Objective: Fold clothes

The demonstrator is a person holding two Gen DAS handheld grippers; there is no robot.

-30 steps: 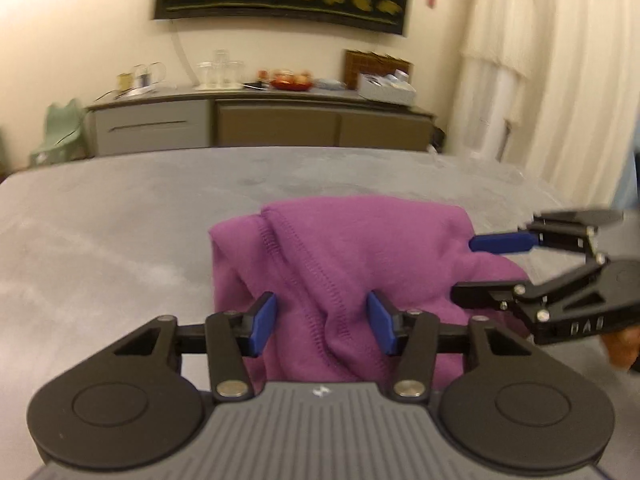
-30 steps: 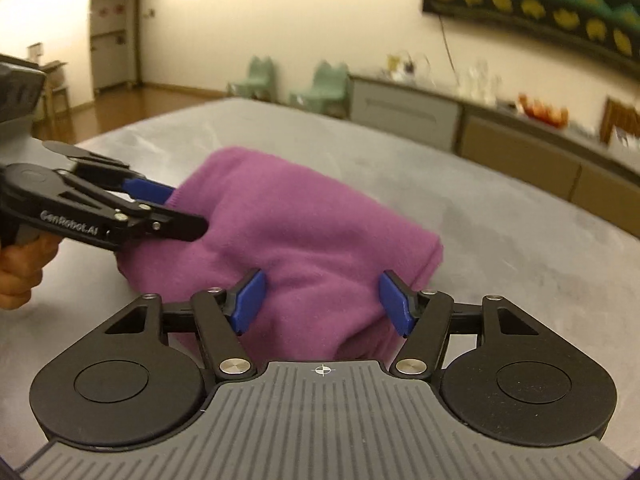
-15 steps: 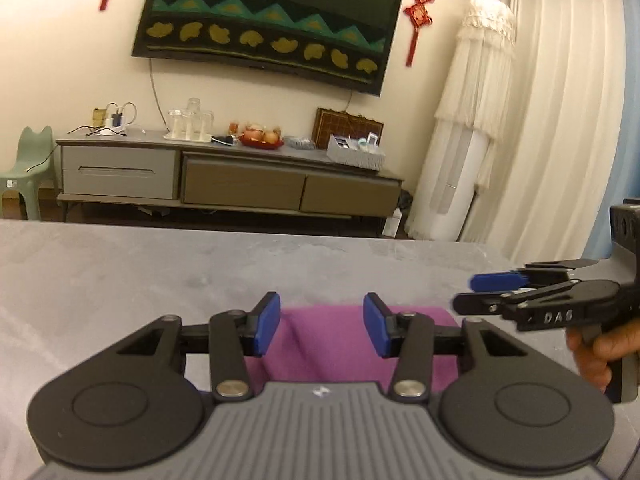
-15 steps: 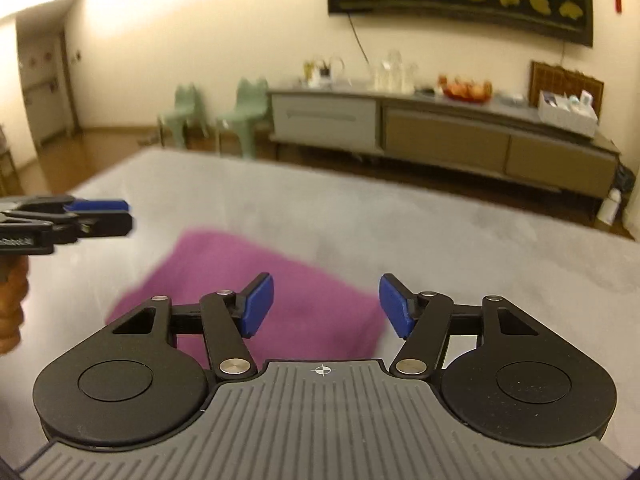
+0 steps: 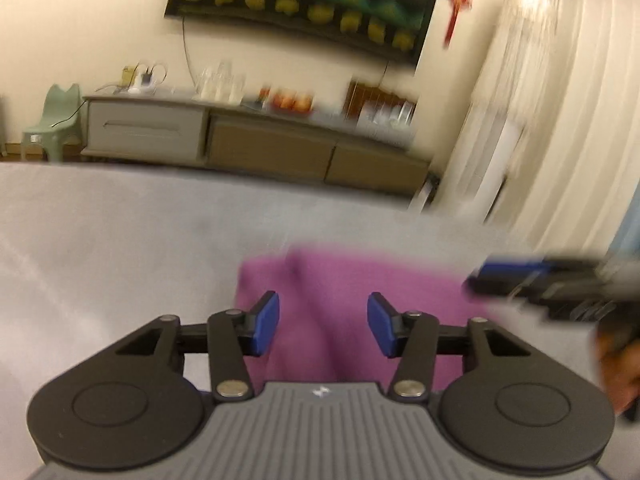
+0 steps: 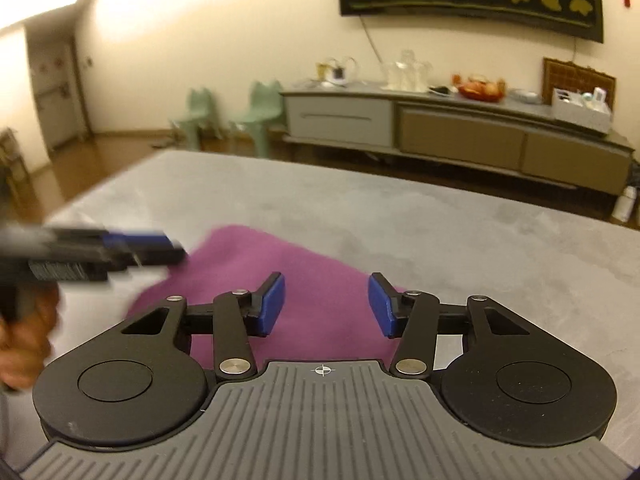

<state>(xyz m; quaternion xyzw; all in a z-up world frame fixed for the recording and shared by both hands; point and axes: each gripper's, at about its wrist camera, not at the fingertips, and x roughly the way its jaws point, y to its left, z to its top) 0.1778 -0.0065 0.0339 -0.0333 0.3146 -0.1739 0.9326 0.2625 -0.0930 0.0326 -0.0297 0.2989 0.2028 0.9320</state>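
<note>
grey table point(image 6: 460, 232) – folded purple garment point(image 6: 320, 280); left gripper point(image 5: 323, 328) opening, right gripper point(image 6: 326, 305) closing, both empty.

The purple garment point(image 6: 320, 280) just ahead of the claw looks like soft, matt knit cloth. The grey worktop point(image 6: 460, 232) under it has a dull, mottled, stone-like finish. Claw point(image 6: 326, 304) arms are matt black plastic with shiny metal pivot pins and smooth blue pads point(image 6: 378, 305).
</note>
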